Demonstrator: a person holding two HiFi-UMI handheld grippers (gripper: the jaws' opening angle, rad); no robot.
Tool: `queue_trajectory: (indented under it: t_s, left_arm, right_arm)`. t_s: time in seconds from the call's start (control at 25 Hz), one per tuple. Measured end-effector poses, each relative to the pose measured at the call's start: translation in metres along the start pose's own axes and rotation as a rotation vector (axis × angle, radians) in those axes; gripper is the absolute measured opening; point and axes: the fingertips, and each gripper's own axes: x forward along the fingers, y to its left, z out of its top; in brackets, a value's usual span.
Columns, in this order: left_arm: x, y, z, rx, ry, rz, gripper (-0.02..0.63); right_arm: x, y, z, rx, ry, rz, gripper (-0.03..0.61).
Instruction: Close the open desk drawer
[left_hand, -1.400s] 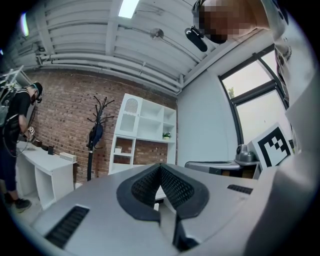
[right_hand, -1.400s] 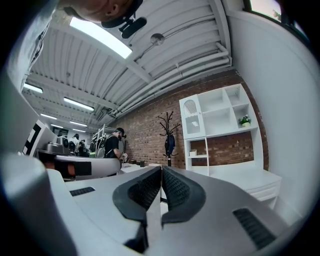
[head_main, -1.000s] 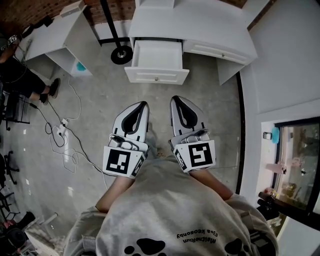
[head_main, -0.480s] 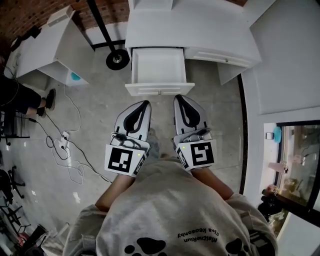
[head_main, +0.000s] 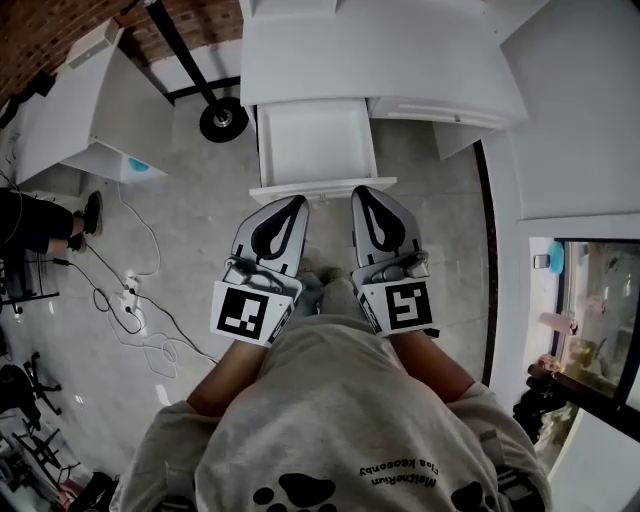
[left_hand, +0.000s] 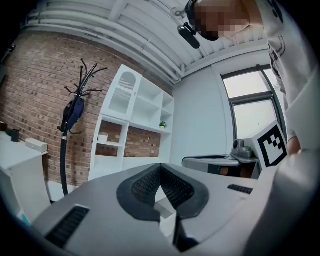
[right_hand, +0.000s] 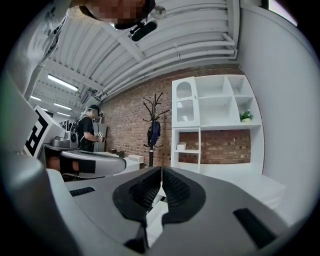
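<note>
Head view: upside-down print on the grey sweatshirt (head_main: 330, 420) beside a paw graphic, too small to read surely. White desk drawer (head_main: 315, 140) at twelve o'clock, pulled out from under the white worktop (head_main: 370, 50), empty, with a plain front panel. Left gripper (head_main: 296, 201) and right gripper (head_main: 360, 191) sit at that front, fingers closed on nothing; contact unclear.

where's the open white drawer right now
Head view, top centre: the open white drawer juts from the white desk, just ahead of the left gripper and right gripper, with a black round stand base to its left.
</note>
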Motion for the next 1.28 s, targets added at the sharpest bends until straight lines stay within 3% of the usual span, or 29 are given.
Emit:
queue_trajectory:
  t_s: [0.2, 0.4, 0.68, 0.84, 1.28]
  left_arm:
    - [0.020, 0.016, -0.014, -0.024, 0.011, 0.000, 0.018]
    - [0.043, 0.031, -0.034, -0.047, -0.007, 0.017, 0.018]
    - [0.063, 0.048, -0.087, -0.062, 0.058, 0.030, 0.018]
    - [0.075, 0.053, -0.111, -0.087, 0.035, 0.031, 0.018]
    - [0.090, 0.059, -0.183, -0.110, 0.069, 0.003, 0.018]
  right_arm:
    - [0.028, -0.003, -0.022, -0.013, 0.034, 0.051, 0.034]
    - [0.055, -0.005, -0.033, 0.031, -0.009, 0.079, 0.034]
    - [0.073, -0.012, -0.086, 0.027, 0.032, 0.111, 0.034]
    - [0.082, -0.016, -0.116, 0.033, 0.054, 0.115, 0.034]
    - [0.097, -0.012, -0.196, 0.010, 0.127, 0.156, 0.032]
